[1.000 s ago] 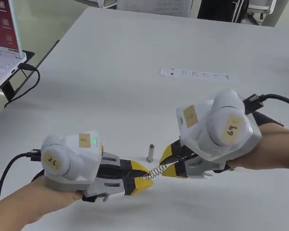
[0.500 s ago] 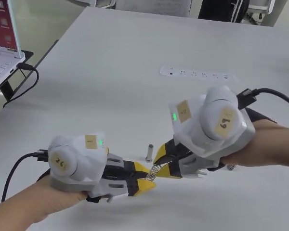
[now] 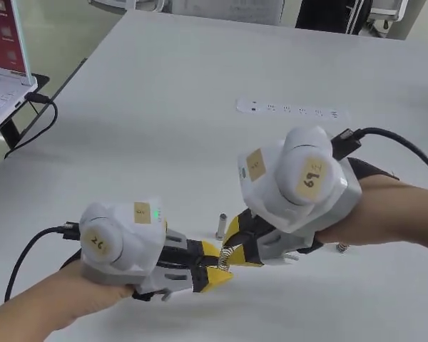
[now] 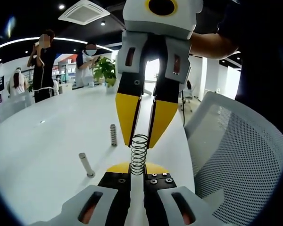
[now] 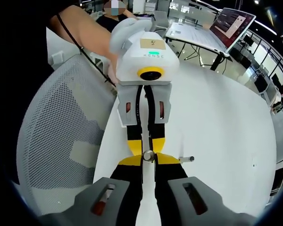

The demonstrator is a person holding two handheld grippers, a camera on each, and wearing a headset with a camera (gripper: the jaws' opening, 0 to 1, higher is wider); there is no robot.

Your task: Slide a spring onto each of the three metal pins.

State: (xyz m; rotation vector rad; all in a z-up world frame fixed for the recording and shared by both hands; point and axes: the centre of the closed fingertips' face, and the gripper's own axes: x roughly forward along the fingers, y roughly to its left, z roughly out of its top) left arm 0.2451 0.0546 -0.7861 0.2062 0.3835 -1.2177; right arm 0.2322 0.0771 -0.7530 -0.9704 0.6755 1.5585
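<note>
Right gripper point(image 3: 232, 251): turned to face the other one. Its jaws are pressed onto the far end of the spring point(image 3: 226, 255), probably to steady and aim it.
Left gripper point(image 3: 217, 262): lies low over the table, its jaws pinched on the spring's near end. In the left gripper view the coil rises straight out of them point(image 4: 137, 176).
Spring: hangs in the air between the two sets of yellow tips, just above the table and close in front of the bare pin. I cannot tell whether a pin already sits inside the coil.
Bare pin point(image 3: 221, 226): stands upright on its base just behind the tips. It is likely the next target, since the coil is held so near it.
Finished pin point(image 4: 113, 135): stands further off and already wears a spring.
Progress: by my reading one pin is done and the second is in hand.
Room: an open office with people standing point(image 4: 42, 66), a plant point(image 4: 105, 70) and a mesh chair point(image 4: 240, 155).
Table point(image 3: 164, 128): wide, white and smooth, so a dropped spring could roll.
Laptop point(image 3: 0, 64): open on a stand at the left edge, well apart from the work.
Power strip point(image 3: 289, 110): lies flat and white, beyond the grippers.
</note>
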